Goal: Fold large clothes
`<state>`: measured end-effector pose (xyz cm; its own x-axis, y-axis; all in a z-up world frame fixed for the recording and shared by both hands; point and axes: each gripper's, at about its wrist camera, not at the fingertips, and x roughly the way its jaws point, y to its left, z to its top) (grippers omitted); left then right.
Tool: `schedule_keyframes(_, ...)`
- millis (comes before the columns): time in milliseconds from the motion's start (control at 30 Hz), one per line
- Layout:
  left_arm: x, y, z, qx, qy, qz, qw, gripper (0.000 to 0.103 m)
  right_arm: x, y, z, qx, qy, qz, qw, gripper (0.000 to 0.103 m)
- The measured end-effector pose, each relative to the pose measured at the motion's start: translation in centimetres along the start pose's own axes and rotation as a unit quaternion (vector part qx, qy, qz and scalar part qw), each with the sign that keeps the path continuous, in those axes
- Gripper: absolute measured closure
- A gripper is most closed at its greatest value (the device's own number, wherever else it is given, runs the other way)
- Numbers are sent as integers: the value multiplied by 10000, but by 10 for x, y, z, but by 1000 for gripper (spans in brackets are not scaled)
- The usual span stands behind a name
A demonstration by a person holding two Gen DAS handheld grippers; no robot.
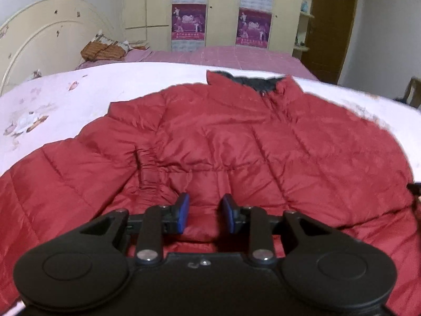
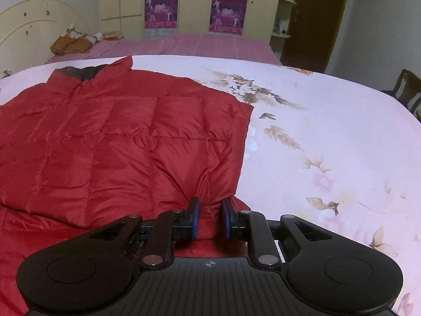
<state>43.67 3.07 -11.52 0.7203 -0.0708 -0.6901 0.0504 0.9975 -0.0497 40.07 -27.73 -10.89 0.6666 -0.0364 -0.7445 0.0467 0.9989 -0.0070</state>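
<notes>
Jacket: a red quilted puffer jacket [image 1: 223,142] lies spread on the bed, filling the middle and lower part of the left wrist view and the left half of the right wrist view; its dark-lined collar [image 1: 247,80] points toward the top of the frame.
Bed: a pale pink floral bedspread [image 2: 329,131] under the jacket, with a pink checked sheet [image 1: 236,54] beyond it and a cream headboard [image 1: 44,34] at upper left.
Left hand-held gripper [image 1: 204,212]: low centre of its frame, over the jacket's lower part — the blue pads stand apart with red fabric showing between them; whether they press on it cannot be told.
Right hand-held gripper [image 2: 210,217]: low centre of its frame, at the jacket's right edge — its jaws are pinched on a gathered fold of the red fabric, which puckers into creases just above the pads.
Background: cream wardrobe [image 1: 223,5] with purple posters [image 1: 189,21] at top centre; brown door [image 1: 331,26] at upper right.
</notes>
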Motion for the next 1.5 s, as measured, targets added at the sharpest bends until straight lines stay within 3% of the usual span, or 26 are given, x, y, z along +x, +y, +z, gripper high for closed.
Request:
schedule_keyframes(33,-6,3,-1,-64,-80,-18,9999,69,-5,-4,0,125,-77,17,9999,85)
schedule_keyframes(67,-14,8,-3,-135,-178,-2,9998,45,-13,-7,1,215,-167,4,9996,84)
schedule_keyframes(100,-23,14,-6,-226,-309,86,9992,10,-21,-8,0,244,-269,-43,9993,84)
schedule_keyframes(133,-34,21,-10,-344,-450,330,9979,0,-29,-9,-1,245,-357,-91,9990,84)
schedule_keyframes(167,-44,30,-15,-452,-568,440,9964,6,-36,-11,-3,260,-405,-96,9988,82)
schedule_keyframes(233,-63,56,-27,-808,-604,565,9933,11,-46,-15,-7,367,-516,-76,9980,14)
schedule_keyframes(333,-97,107,-57,-1769,-600,868,9785,25,-59,-16,-14,275,-683,-18,9973,13)
schedule_keyframes(500,-160,171,-124,-3196,-658,1316,9361,35,-63,-12,-25,309,-597,29,9977,24)
schedule_keyframes(667,-209,211,-182,-4514,-1010,1813,8679,40,-56,-26,-33,790,-415,-55,9960,32)
schedule_keyframes(867,-212,250,-203,-5577,-1865,1560,7936,41,-56,-45,-30,886,-405,-276,9949,32)
schedule_keyframes(900,-209,254,-202,-5643,-1967,1592,7858,47,-55,-47,-29,906,-406,-301,9946,32)
schedule_keyframes(933,-205,259,-200,-5648,-2004,1634,7837,56,-55,-50,-27,948,-409,-334,9941,32)
schedule_keyframes(967,-199,266,-194,-5614,-1950,1652,7871,98,-55,-53,-25,1016,-409,-354,9934,32)
schedule_keyframes(1033,-194,271,-185,-5539,-1968,1667,7916,98,-55,-58,-23,1134,-400,-357,9921,32)
schedule_keyframes(1067,-194,269,-176,-5381,-2041,1669,8006,98,-55,-59,-22,1143,-405,-378,9919,32)
schedule_keyframes(1200,-188,234,-127,-4419,-2270,1504,8547,98,-58,-62,-20,1161,-458,-393,9914,32)
schedule_keyframes(1333,-165,180,-72,-3398,-2209,889,9098,98,-58,-61,-18,1150,-465,-285,9919,32)
schedule_keyframes(1400,-153,149,-50,-2931,-2129,607,9301,98,-57,-61,-16,1191,-469,-230,9915,32)
schedule_keyframes(1500,-132,101,-19,-2416,-2043,195,9484,98,-55,-59,-12,1248,-481,-112,9910,32)
